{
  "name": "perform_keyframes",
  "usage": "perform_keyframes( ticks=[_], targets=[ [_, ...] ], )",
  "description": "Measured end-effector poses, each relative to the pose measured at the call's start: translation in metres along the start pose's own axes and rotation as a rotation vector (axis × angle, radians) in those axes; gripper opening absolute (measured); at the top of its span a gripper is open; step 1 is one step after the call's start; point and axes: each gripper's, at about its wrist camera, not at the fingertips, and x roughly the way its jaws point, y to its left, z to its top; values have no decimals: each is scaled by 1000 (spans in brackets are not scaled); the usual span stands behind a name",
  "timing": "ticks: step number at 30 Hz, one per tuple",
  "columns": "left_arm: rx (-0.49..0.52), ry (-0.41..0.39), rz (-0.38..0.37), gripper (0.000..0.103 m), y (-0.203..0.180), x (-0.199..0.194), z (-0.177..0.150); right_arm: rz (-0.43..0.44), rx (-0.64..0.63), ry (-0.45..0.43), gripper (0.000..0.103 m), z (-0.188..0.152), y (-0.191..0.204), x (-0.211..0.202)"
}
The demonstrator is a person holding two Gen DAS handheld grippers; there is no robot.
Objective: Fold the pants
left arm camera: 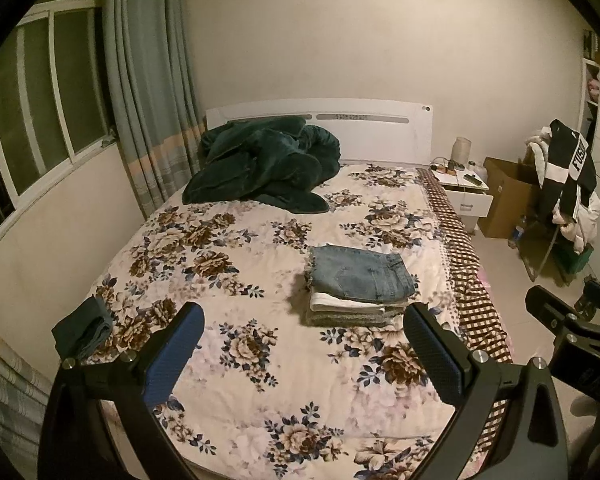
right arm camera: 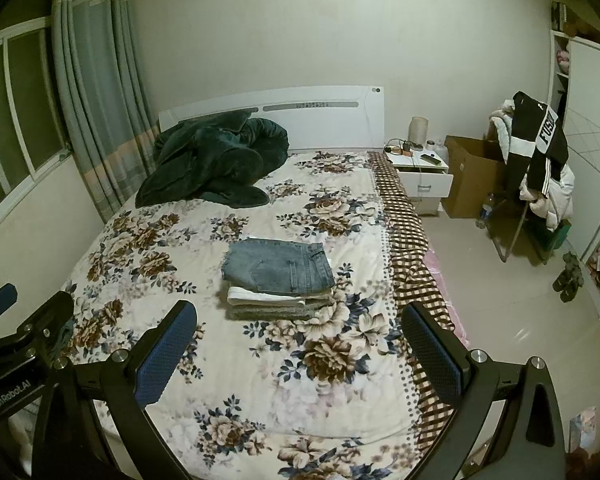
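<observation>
Folded blue jeans lie on top of a small stack of folded clothes, white and grey beneath, on the floral bedspread; the stack also shows in the right wrist view. A dark teal garment lies crumpled at the bed's left edge. My left gripper is open and empty, held above the near part of the bed, short of the stack. My right gripper is open and empty, also above the near bed, just short of the stack. The right gripper's body shows at the right of the left wrist view.
A dark green blanket is heaped by the white headboard. A window and curtain are on the left. A nightstand, cardboard box and a rack with jackets stand on the right.
</observation>
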Motion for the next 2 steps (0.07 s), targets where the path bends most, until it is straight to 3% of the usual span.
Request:
perform_keyframes(
  ticks=[2],
  targets=[
    [0, 0, -2, 102, 0, 0, -2, -1, 2, 2, 103, -1, 1, -1]
  ],
)
